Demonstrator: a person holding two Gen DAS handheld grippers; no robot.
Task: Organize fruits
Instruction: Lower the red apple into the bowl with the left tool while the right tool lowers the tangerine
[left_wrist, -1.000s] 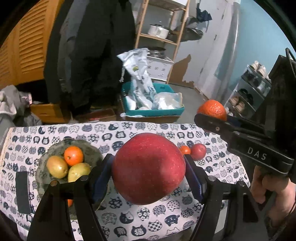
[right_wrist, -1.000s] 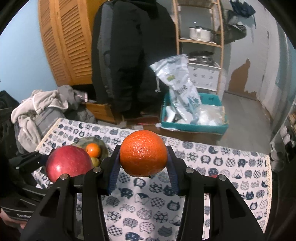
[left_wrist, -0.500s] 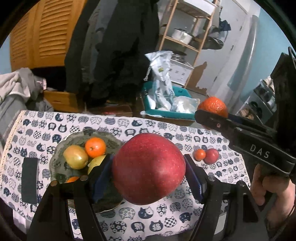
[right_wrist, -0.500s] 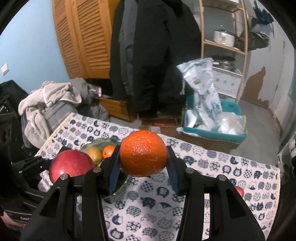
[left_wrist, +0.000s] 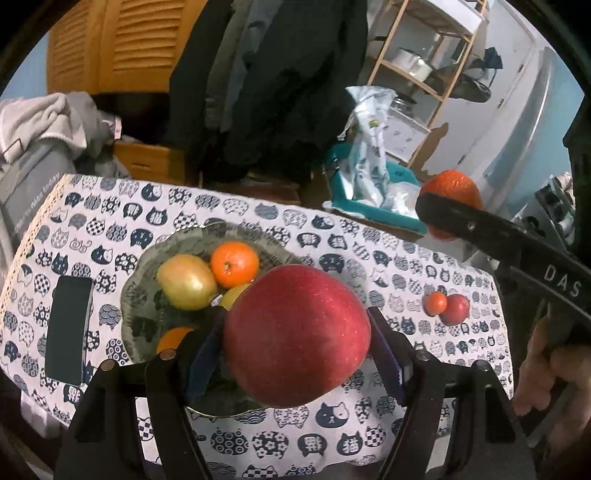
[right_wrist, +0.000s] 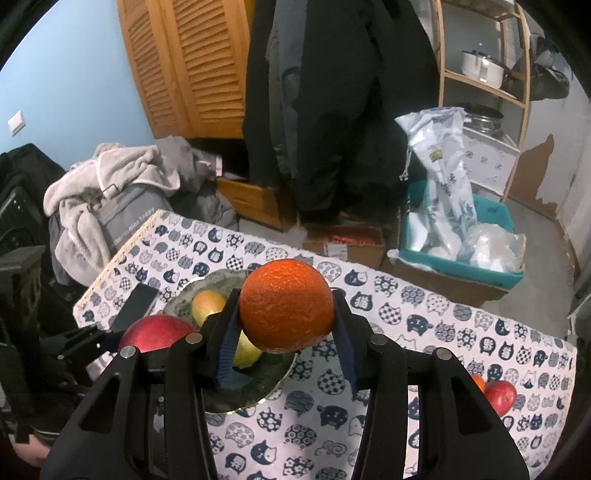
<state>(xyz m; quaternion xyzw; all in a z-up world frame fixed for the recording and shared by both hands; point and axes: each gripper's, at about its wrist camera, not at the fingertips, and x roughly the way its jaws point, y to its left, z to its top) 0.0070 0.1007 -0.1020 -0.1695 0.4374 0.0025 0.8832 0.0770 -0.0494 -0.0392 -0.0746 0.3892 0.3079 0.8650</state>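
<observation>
Since a second ago both my grippers have swung in over the dish, which has shifted from 9 o'clock toward the middle of the left view. My left gripper is clamped, jaws about half spread, on one big glossy red apple. My right gripper is squeezed tight on one round, pebbly-skinned orange.

The dark, wavy-rimmed dish holds a smooth tangerine, two yellow-green fruits, one of them at, and an orange piece half hidden behind my fingers. At 3 o'clock on the cat-print tablecloth sit two small fruits, touching: one orange, one red. A flat black phone lies at 9 o'clock. The apple blocks the dish's near side.
</observation>
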